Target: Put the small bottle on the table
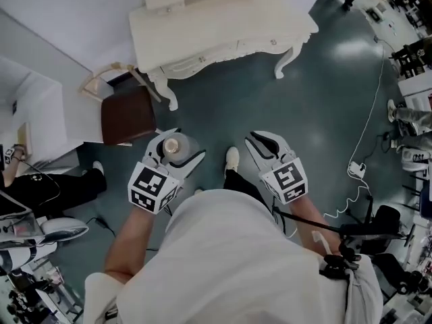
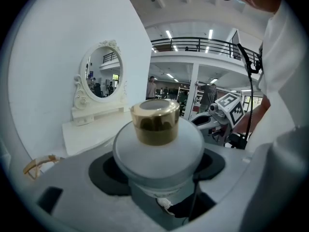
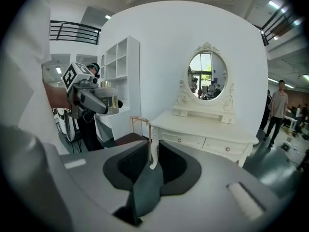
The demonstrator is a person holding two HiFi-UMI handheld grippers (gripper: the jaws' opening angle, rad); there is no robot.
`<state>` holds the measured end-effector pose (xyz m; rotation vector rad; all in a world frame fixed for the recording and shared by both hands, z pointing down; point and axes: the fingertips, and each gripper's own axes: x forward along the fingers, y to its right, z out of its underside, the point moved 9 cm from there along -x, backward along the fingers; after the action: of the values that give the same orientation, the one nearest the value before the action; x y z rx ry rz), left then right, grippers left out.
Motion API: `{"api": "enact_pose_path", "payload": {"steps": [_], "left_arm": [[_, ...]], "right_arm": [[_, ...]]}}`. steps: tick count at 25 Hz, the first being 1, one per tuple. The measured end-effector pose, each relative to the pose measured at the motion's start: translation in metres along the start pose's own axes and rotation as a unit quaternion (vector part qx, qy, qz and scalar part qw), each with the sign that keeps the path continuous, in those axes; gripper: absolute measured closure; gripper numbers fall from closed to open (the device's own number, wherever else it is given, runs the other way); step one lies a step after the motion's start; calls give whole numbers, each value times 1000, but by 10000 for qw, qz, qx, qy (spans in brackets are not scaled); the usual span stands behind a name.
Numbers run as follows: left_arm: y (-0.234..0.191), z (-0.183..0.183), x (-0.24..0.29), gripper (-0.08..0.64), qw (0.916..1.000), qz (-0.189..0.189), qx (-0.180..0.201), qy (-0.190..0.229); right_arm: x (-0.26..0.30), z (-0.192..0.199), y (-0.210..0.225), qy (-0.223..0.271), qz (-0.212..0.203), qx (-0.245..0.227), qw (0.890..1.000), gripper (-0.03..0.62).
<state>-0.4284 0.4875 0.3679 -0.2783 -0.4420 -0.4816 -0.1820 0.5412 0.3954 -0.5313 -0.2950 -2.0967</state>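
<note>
While the left gripper [image 2: 158,167] clamps the small bottle [image 2: 157,146] between its dark pads, its jaws stand wide around the round body. The bottle is squat, with a pale frosted body and a shiny gold cap [image 2: 155,122] on top, and it sits upright in the grip. The right gripper [image 3: 152,151] holds nothing: its jaws show a narrow gap, through which a curved white table leg and the dark floor can be seen.

The only print that shows is the black-and-white square markers on each gripper's cube [image 1: 154,186]; any lettering on the bottle is too small to tell.

From the head view the bottle hangs in the air above the grey-green floor [image 1: 324,79], short of the white table [image 1: 223,25] and near a brown-seated chair [image 1: 127,115]. That view also shows a white cable [image 1: 370,123] trailing over the floor. Only the two gripper views show the oval mirror [image 3: 206,76] in its carved frame standing on the table. The right gripper view alone gives the table's drawers, a white shelf unit [image 3: 120,76] beside it, a person [image 3: 276,111] standing at the right, and the left gripper side-on with the bottle.
</note>
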Motion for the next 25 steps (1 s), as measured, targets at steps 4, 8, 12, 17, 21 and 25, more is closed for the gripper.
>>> {"api": "enact_pose_path", "payload": {"steps": [4,8,12,17,21,25], "left_arm": [[-19,-45,53,219,9999,-126,3,-3],[-37,-87,113,219,9996,-268,-19,28],[-56,-117,161,219,9996,-262,12,60],[-91,-145,212,219,9997,-179,120,-143],[-123,-164,260,219,9994,-90,220,-251],[-166,-191,309,219,9989,-28,375,-277]], "right_arm": [[6,-13,65,93,-91,-85,9999,526],[5,-16,134,157,-81,-149,9997,573],[7,-10,176,95,103,-108,9998,591],[29,-9,217,3,208,169,9996,591],[54,-11,252,-205,181,221,9994,591],[86,-30,291,-320,182,266,9990,591]]}}
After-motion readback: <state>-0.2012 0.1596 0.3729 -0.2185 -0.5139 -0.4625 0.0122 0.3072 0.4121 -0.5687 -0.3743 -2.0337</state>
